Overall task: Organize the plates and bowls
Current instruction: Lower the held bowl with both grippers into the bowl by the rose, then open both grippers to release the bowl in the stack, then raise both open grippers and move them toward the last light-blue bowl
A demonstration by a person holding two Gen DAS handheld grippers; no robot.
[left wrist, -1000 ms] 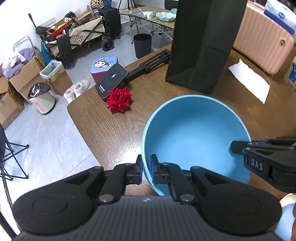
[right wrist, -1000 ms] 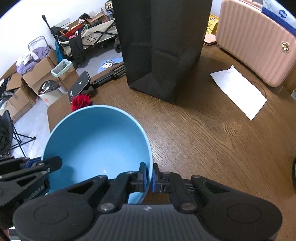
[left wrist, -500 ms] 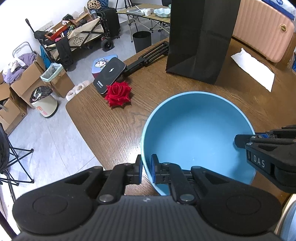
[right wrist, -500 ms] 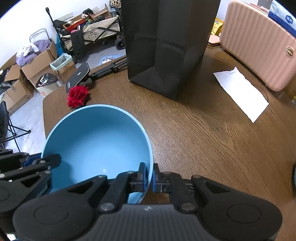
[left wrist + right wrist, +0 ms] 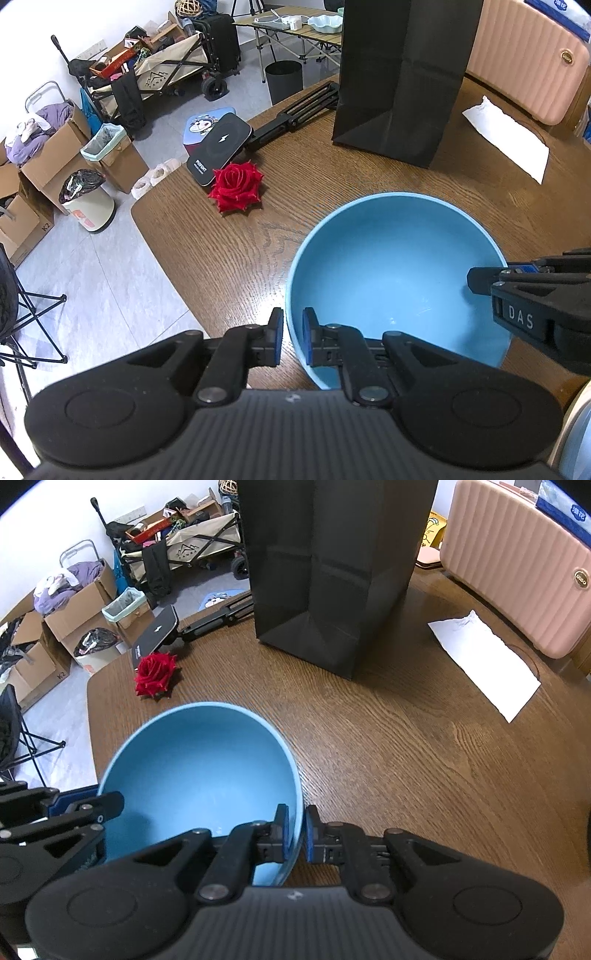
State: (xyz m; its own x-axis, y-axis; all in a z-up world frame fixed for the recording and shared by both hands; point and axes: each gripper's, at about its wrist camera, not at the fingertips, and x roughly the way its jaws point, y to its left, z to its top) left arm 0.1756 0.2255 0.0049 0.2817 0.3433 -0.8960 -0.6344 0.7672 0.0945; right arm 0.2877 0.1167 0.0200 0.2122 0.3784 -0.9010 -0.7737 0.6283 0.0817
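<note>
The blue bowl (image 5: pixel 395 269) sits on the tabletop (image 5: pixel 388 738), held across its rim by both tools: the left hand-held gripper (image 5: pixel 293 341) pinches the near-left rim, while the right hand-held gripper (image 5: pixel 294 833), whose jaws have just been opening slightly, straddles the opposite rim. The step appears to be placing or releasing the bowl. Next, both would need to open fully and lift clear without tipping it.

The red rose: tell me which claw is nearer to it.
Left. The left claw grips the blue bowl's rim on the side facing the red rose; the right claw grips the opposite rim, farther away.
</note>
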